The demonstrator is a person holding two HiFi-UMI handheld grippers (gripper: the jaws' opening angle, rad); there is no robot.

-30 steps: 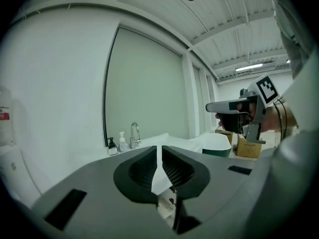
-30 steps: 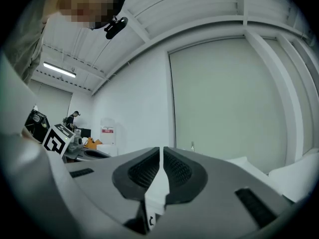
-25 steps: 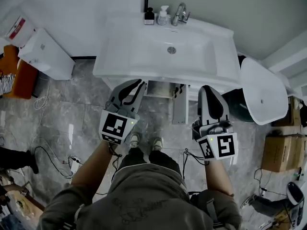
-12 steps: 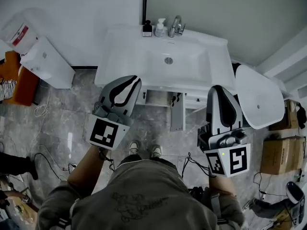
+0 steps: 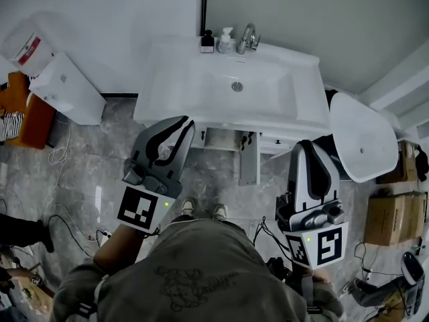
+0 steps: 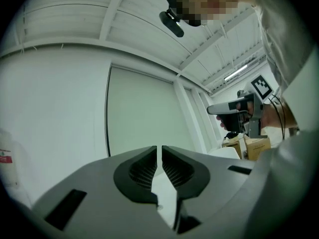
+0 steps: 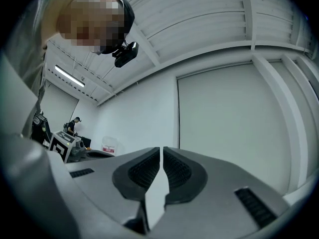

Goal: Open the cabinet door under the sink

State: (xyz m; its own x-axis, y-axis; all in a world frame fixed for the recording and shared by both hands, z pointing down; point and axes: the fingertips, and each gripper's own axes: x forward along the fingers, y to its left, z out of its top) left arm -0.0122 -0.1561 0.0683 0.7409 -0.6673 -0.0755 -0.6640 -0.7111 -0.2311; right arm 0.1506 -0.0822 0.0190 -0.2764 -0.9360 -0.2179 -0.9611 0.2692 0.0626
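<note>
Grey floor (image 5: 120,136); cabinet door (image 5: 250,159) apart from right hand-held gripper (image 5: 312,146)

The sink (image 5: 161,92) overhangs the cabinet (image 5: 218,138), so the head view shows only a strip of its front and the door (image 5: 250,159), seen edge-on from above. Its handle cannot be made out. The left hand-held gripper (image 5: 182,123) covers the cabinet's left end. The bottles (image 5: 207,43) at the back of the sink are too small for their labels to be read. The boxes (image 5: 385,215) at the right are cut off by the picture's edge. Both gripper views look upward, so the cabinet lies outside them.
</note>
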